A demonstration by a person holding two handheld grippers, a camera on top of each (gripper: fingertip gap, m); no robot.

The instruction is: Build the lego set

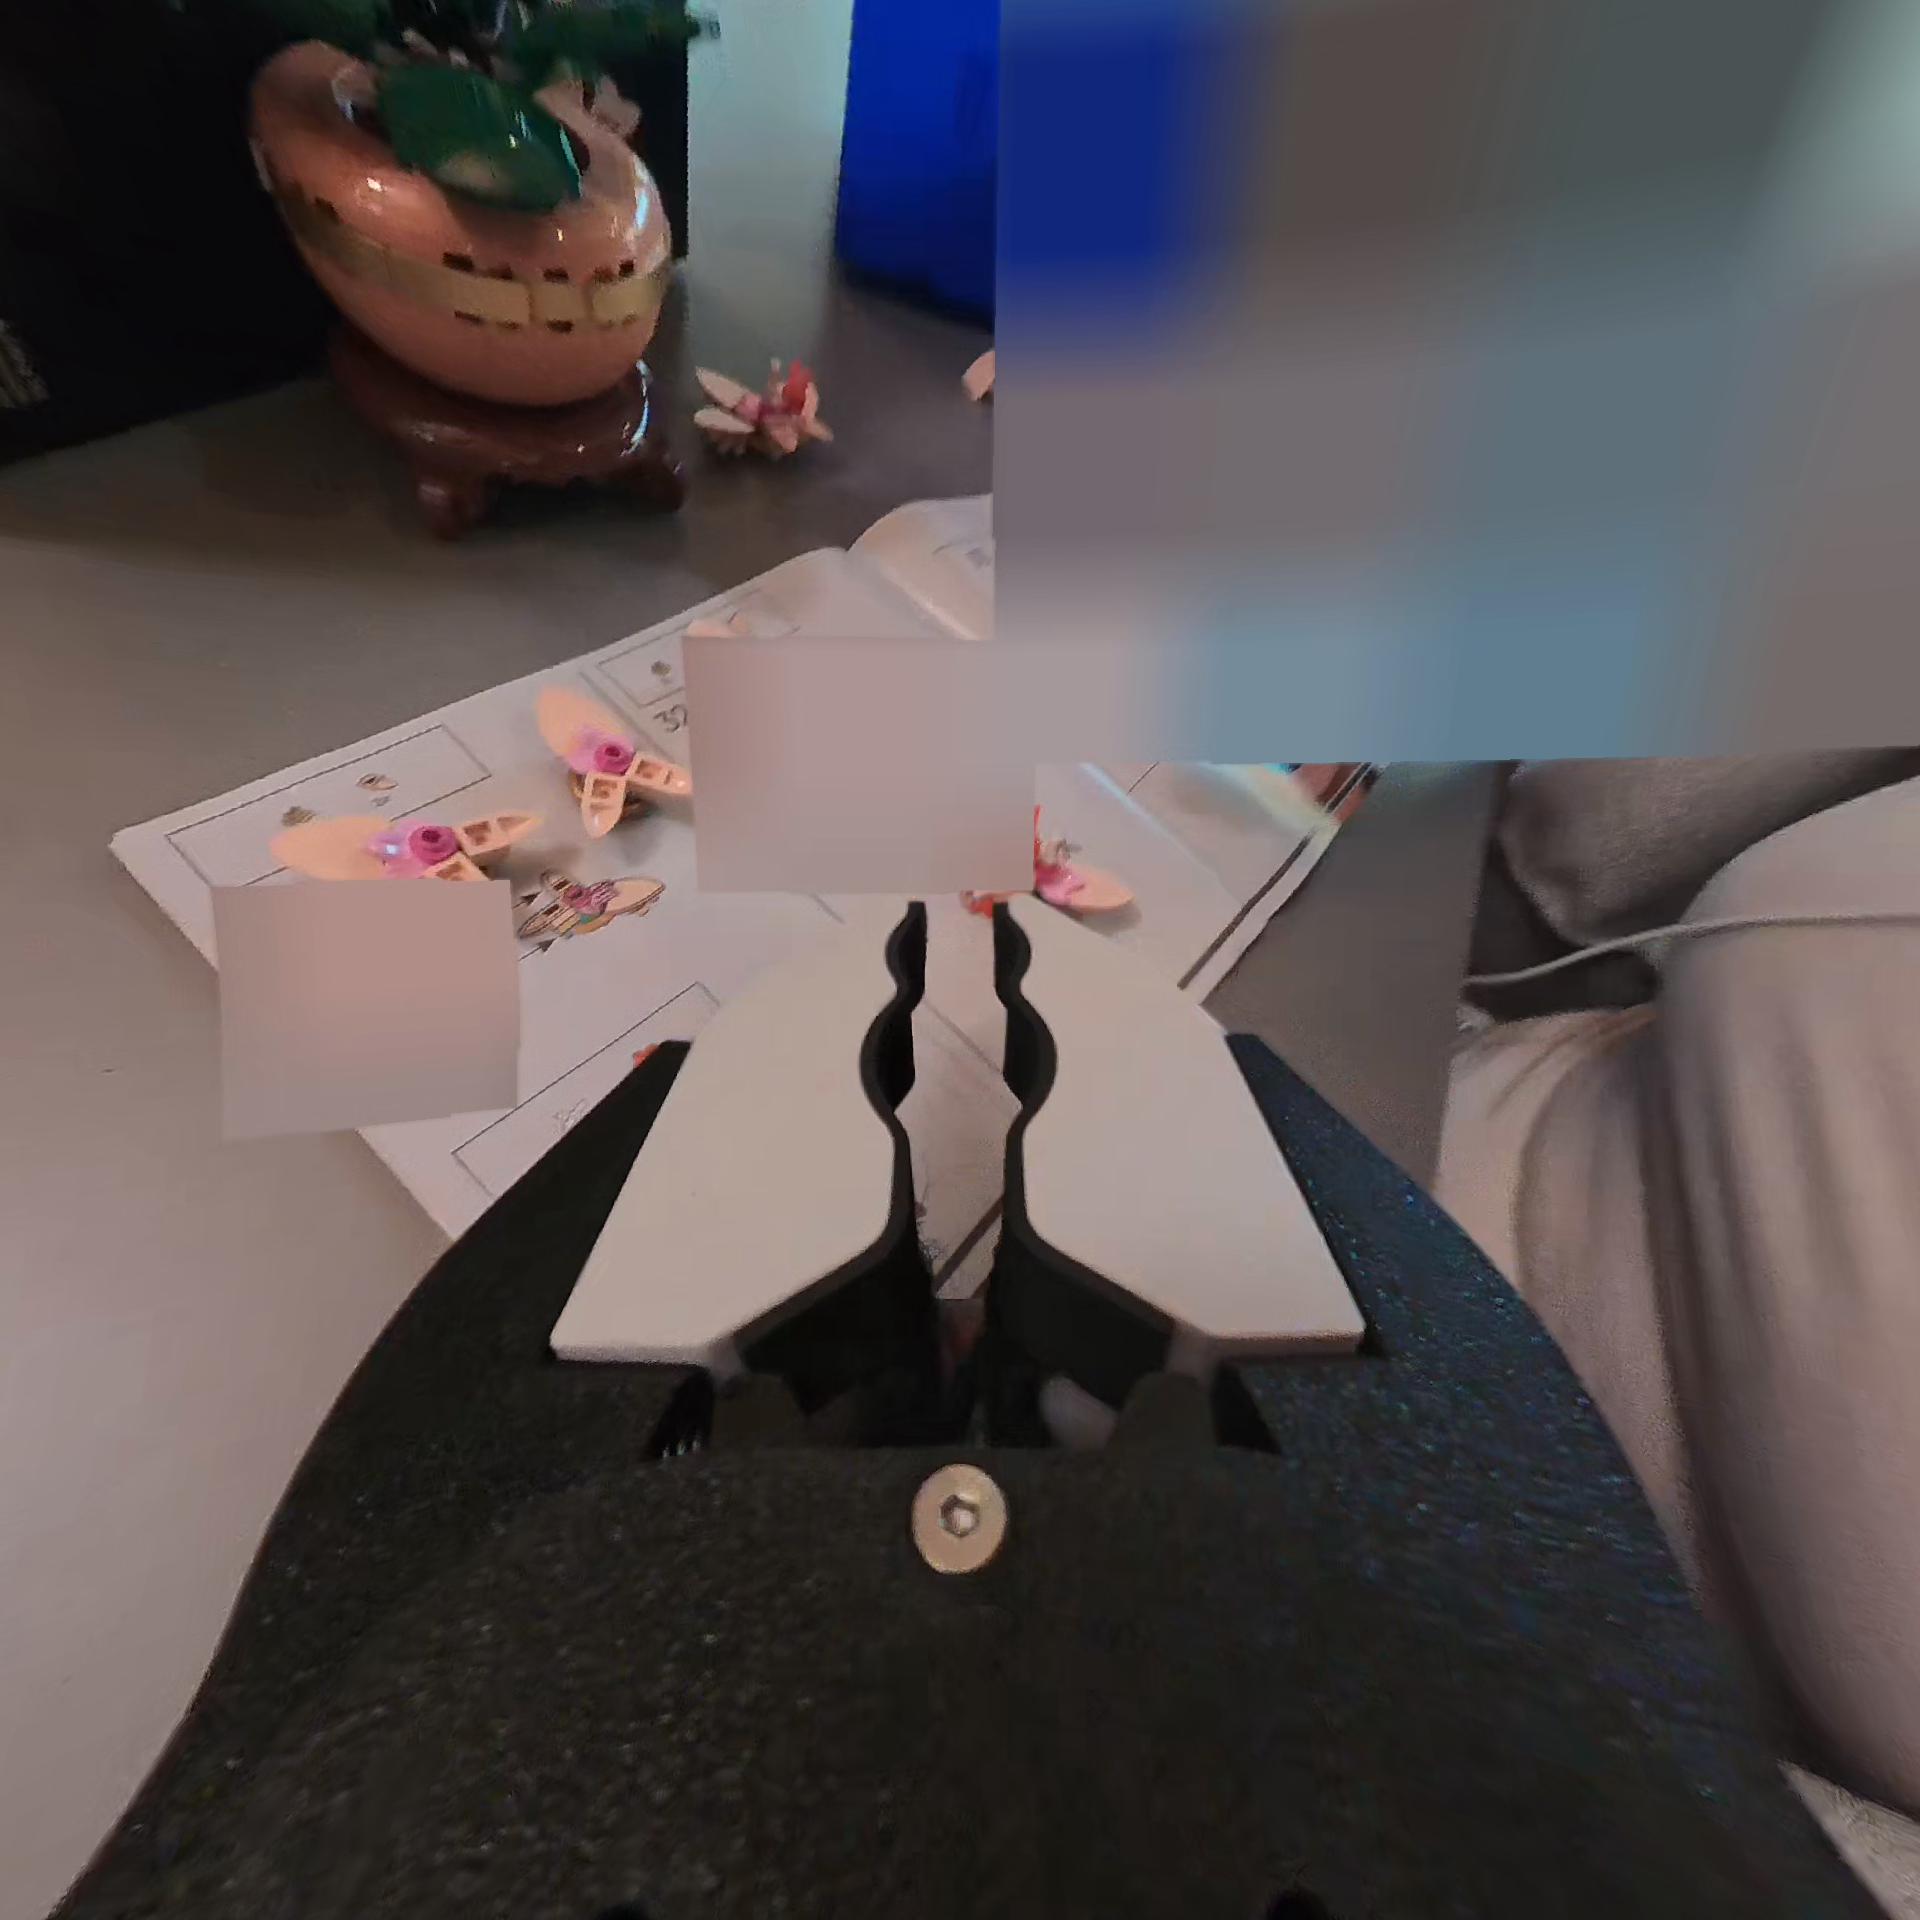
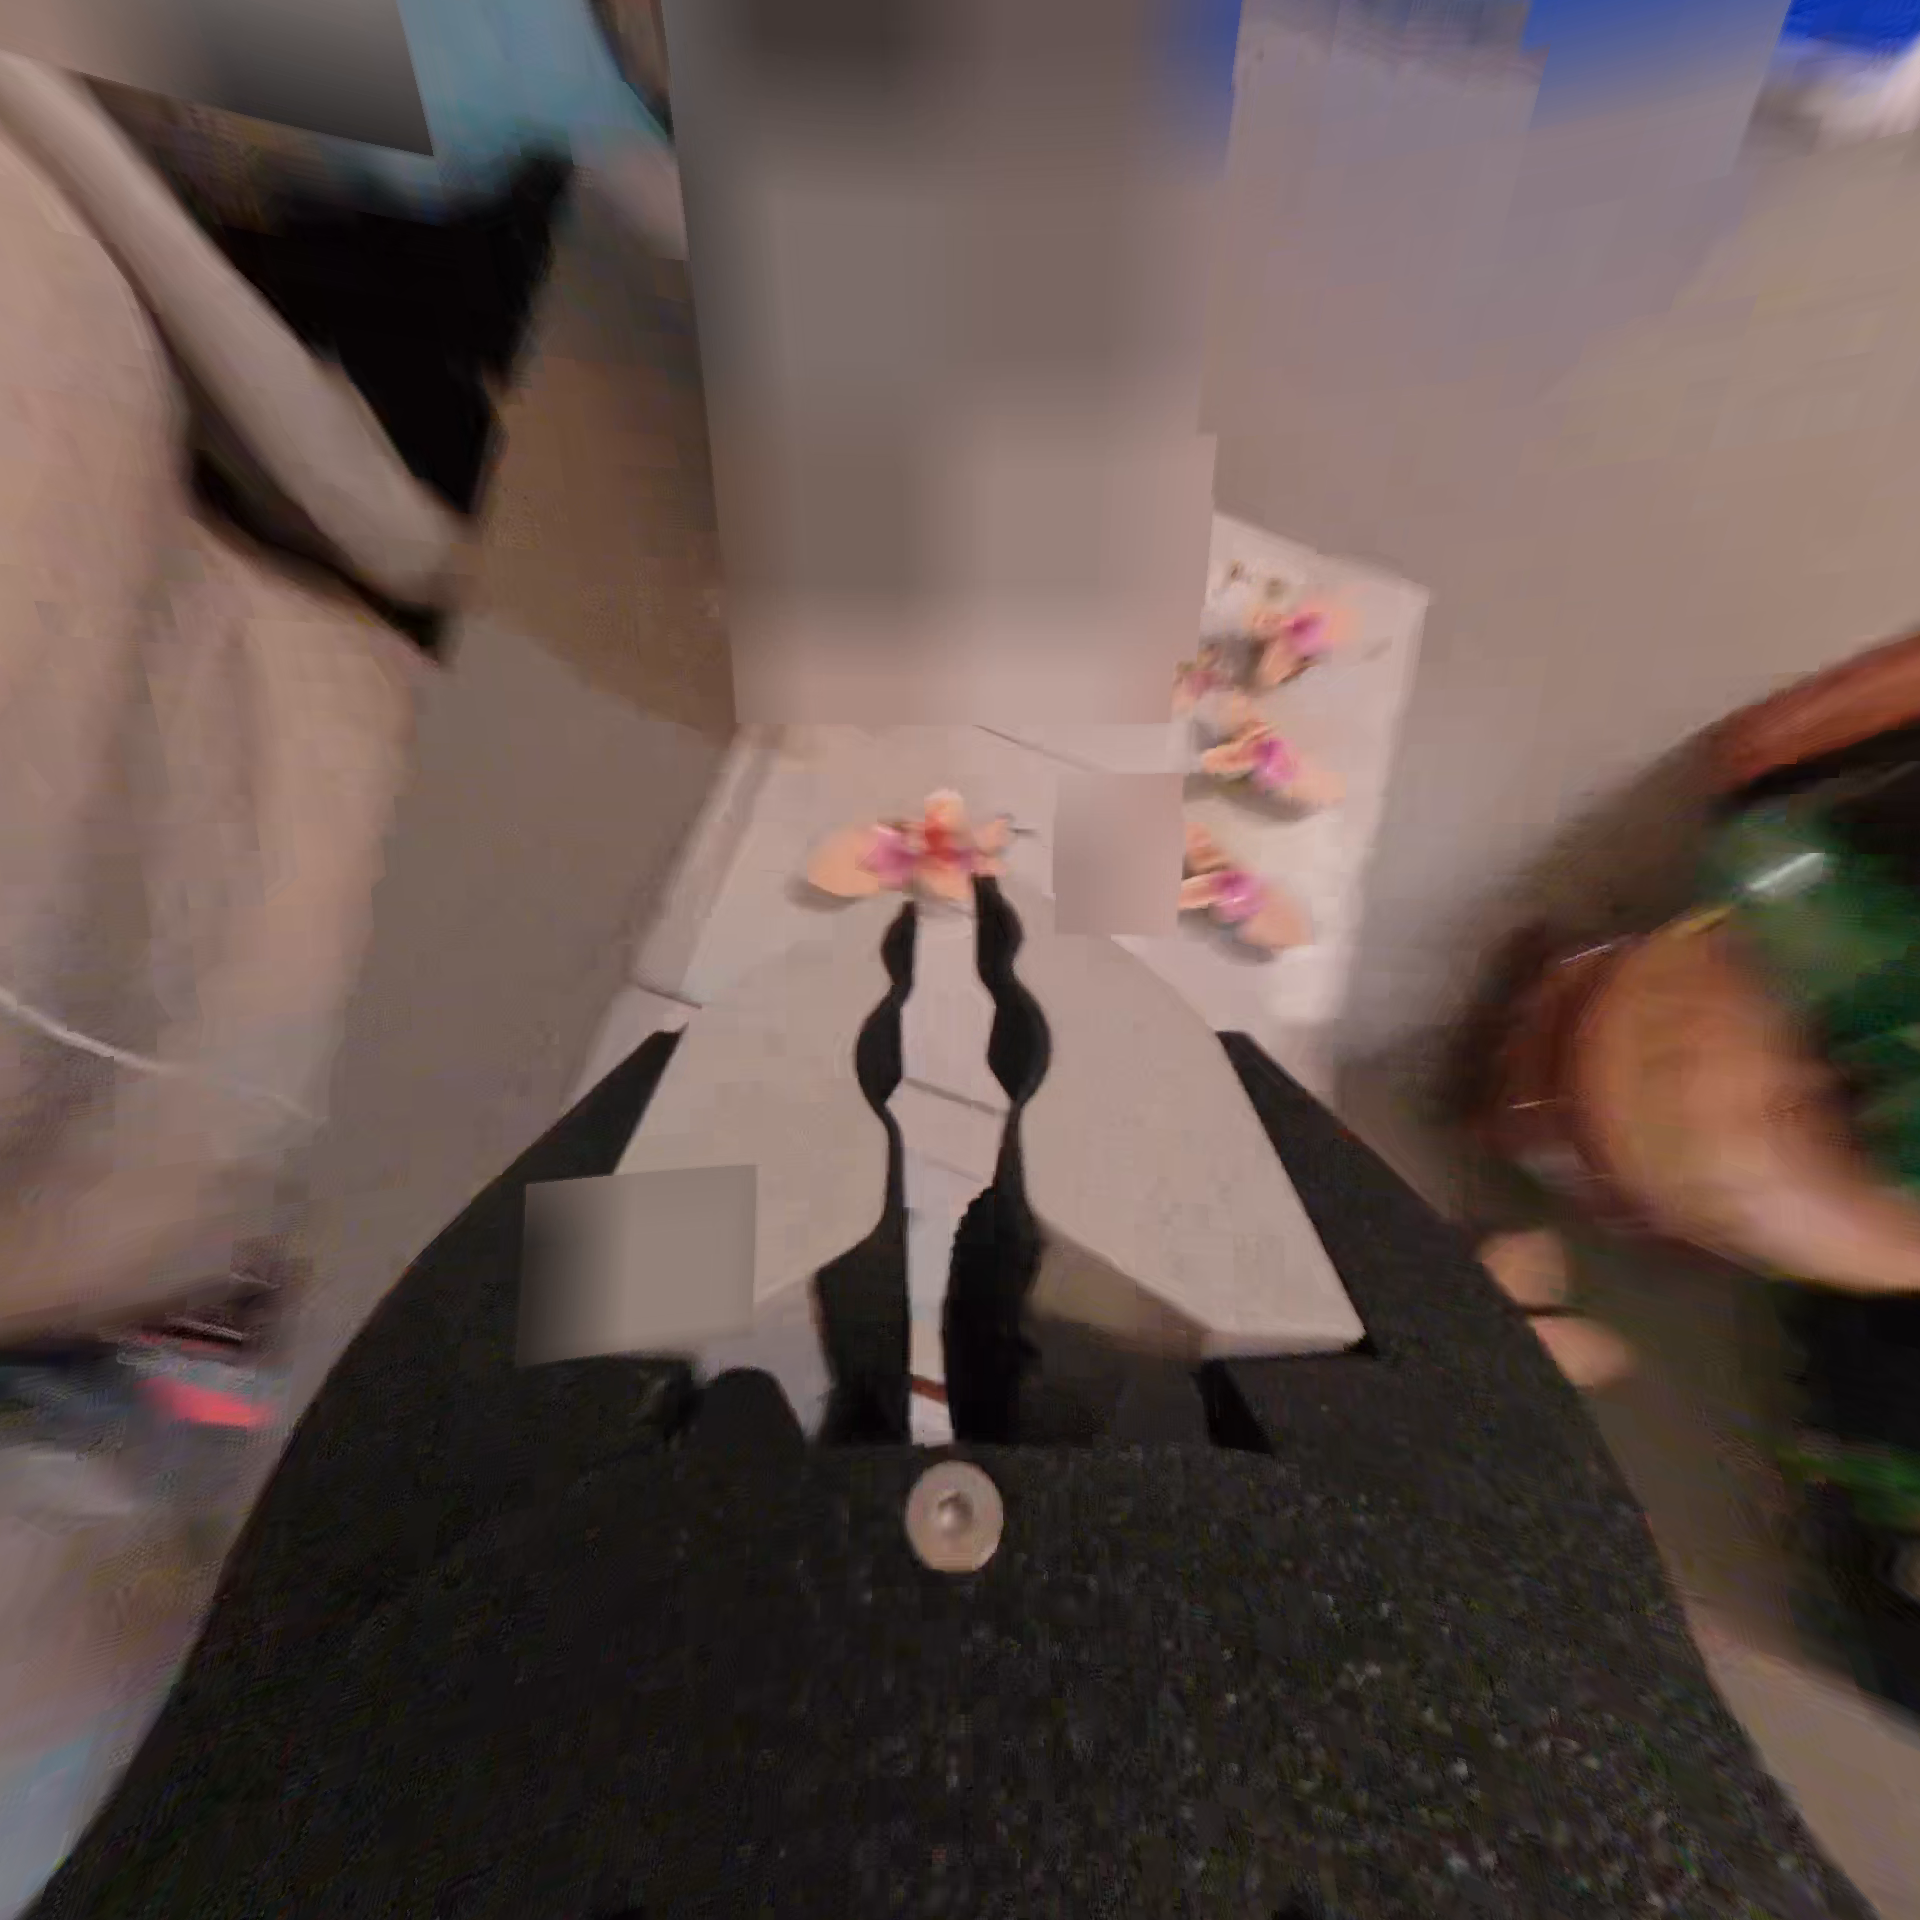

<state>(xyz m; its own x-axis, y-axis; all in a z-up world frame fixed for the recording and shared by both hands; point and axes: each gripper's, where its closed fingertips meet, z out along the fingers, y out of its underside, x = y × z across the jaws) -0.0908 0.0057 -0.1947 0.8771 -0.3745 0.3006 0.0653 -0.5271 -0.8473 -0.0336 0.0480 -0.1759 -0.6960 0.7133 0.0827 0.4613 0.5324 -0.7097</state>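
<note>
My left gripper [image 1: 956, 914] hovers low over the open instruction booklet [image 1: 1101, 821] with its jaws a narrow gap apart and nothing between them. A peach and pink lego flower [image 1: 1081, 883] lies just right of its tips. Two more flowers [image 1: 613, 769] [image 1: 416, 847] lie on the page to the left. My right gripper [image 2: 945, 914] is also narrowly open and empty, its tips just short of a peach, pink and red flower [image 2: 914, 852] on the booklet [image 2: 748, 914]. The right wrist view is motion-blurred.
A pink lego vase with a gold band and green leaves [image 1: 468, 270] stands on a brown base at the back left; it shows blurred in the right wrist view [image 2: 1662, 1091]. Another flower [image 1: 764, 410] lies on the grey table. A person's grey clothing [image 1: 1714, 1247] fills the right.
</note>
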